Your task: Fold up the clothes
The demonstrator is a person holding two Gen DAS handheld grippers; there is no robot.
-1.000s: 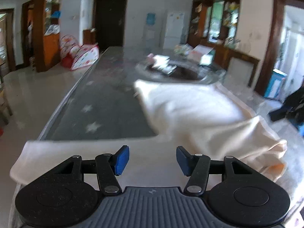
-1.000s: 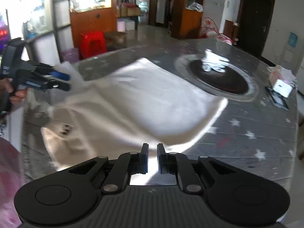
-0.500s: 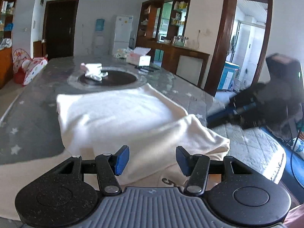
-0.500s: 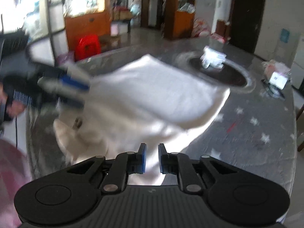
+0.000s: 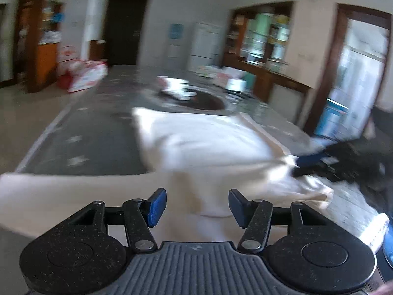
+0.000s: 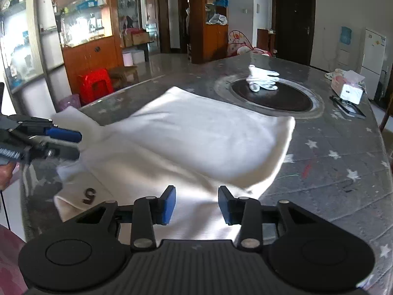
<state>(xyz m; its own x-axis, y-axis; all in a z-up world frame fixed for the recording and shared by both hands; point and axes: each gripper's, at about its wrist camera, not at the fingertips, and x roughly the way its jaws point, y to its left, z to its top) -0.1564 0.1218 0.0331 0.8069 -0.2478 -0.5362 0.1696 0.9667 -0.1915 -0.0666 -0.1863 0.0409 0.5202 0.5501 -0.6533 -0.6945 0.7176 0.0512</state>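
A cream garment (image 6: 196, 132) lies on the grey star-patterned table (image 6: 331, 172), its near part folded over itself, with a tag marked "5" (image 6: 89, 195) at the near left corner. My right gripper (image 6: 196, 204) hovers over the near fold. Its jaws are opening, with cloth below them and nothing pinched. My left gripper (image 5: 196, 206) stands open over the garment (image 5: 201, 142) with its jaws opening slightly, empty. It also shows in the right wrist view as the left gripper (image 6: 73, 143) beside the sleeve end. The blurred right gripper (image 5: 301, 164) is at the garment's right edge.
A round black inset (image 6: 289, 100) in the table's middle carries white gloves (image 6: 262, 80). A tissue box (image 6: 348, 89) and a dark flat device (image 6: 348, 108) lie at the far right. A red stool (image 6: 95, 84) and wooden cabinets stand beyond the table's left edge.
The right gripper's jaws have gone from nearly shut to apart, and the cloth near them lies flat. The left wrist view swung right and then back left, now blurred.
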